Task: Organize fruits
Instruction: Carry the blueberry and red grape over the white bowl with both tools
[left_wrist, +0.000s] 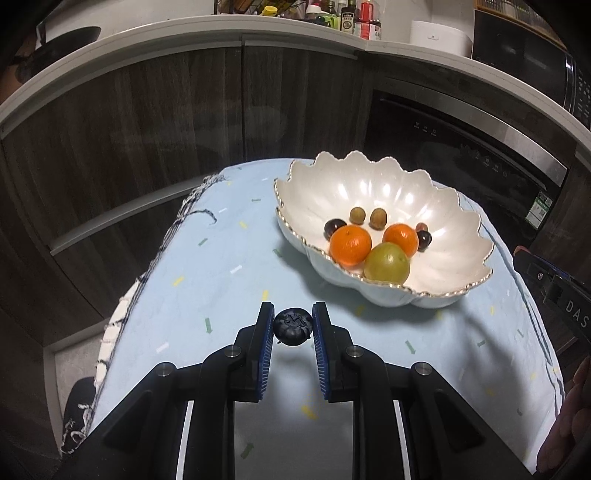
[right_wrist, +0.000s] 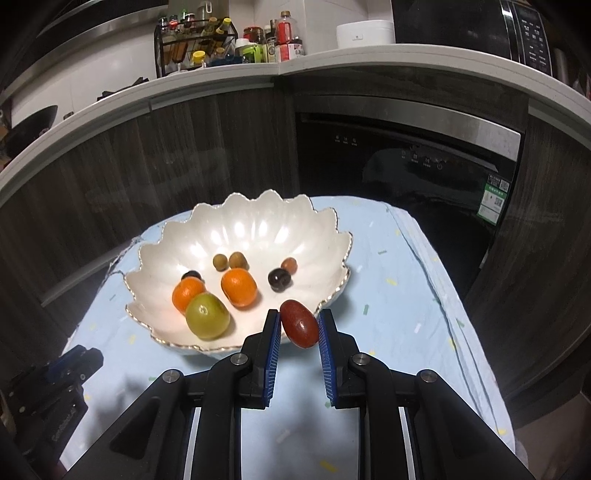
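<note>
A white scalloped bowl (left_wrist: 388, 192) (right_wrist: 258, 229) stands on a light blue cloth. Inside lie two oranges (left_wrist: 350, 245) (right_wrist: 238, 287), a green round fruit (left_wrist: 386, 262) (right_wrist: 207, 315) and several small dark and tan fruits. My left gripper (left_wrist: 293, 326) is shut on a dark blueberry (left_wrist: 293, 328), held above the cloth in front of the bowl's left side. My right gripper (right_wrist: 298, 326) is shut on a reddish-brown oval fruit (right_wrist: 300, 328), hanging over the bowl's near right rim. The left gripper's body (right_wrist: 66, 373) shows at the lower left of the right wrist view.
The cloth covers a small table (left_wrist: 221, 258) whose edges drop off left and right. Behind it run dark wood cabinets (left_wrist: 147, 129) and a built-in appliance (right_wrist: 406, 166). Bottles (right_wrist: 266, 40) and a white cooker (right_wrist: 364, 33) stand on the counter above.
</note>
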